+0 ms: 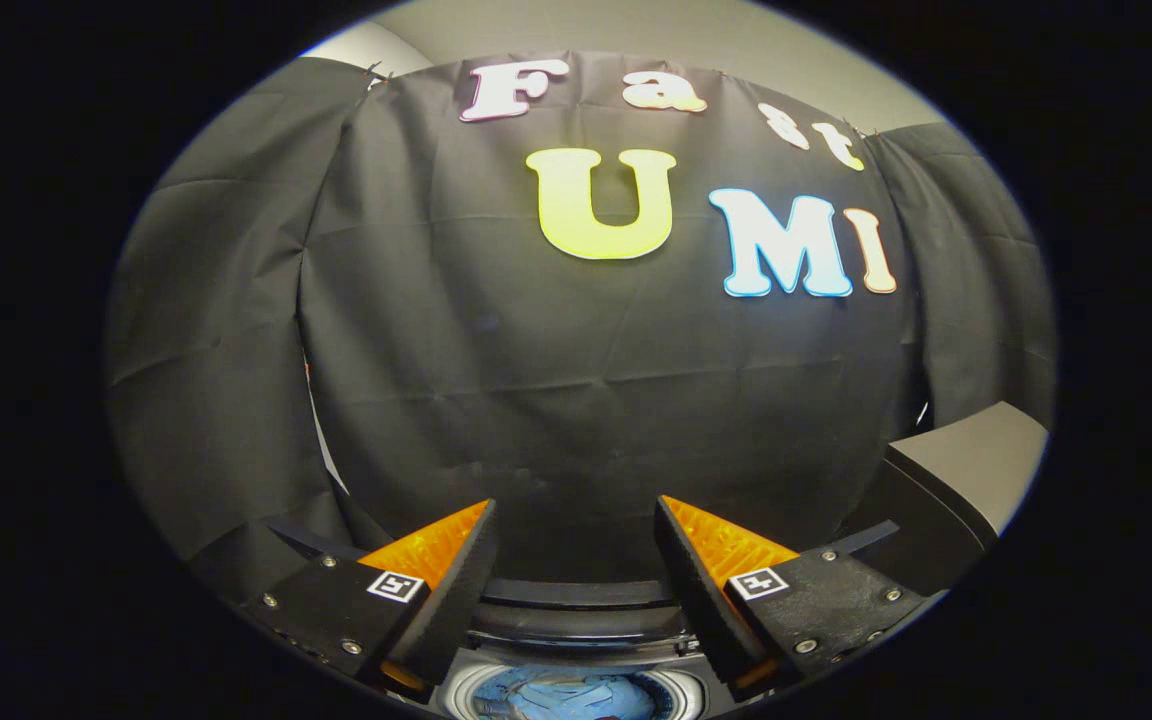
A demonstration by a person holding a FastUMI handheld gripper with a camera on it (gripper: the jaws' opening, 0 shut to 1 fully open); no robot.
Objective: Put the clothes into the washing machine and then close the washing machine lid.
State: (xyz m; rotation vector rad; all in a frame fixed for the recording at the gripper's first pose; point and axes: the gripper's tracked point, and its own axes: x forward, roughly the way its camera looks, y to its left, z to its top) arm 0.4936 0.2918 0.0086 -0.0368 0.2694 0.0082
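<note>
My gripper [576, 520] is open, its two orange-and-black fingers [436, 570] spread wide with nothing between them. It hovers above the washing machine [576, 610], whose dark rim shows below and between the fingers. Down inside the round white drum opening [681, 690] lies blue clothing [576, 695]. The machine's grey lid [976, 465] stands raised to the right of the right finger, beyond its tip. The drum is partly hidden by the finger bases.
Black cloth walls [576, 380] hang close behind and to both sides of the machine. A pale wall [696, 35] shows above the cloth.
</note>
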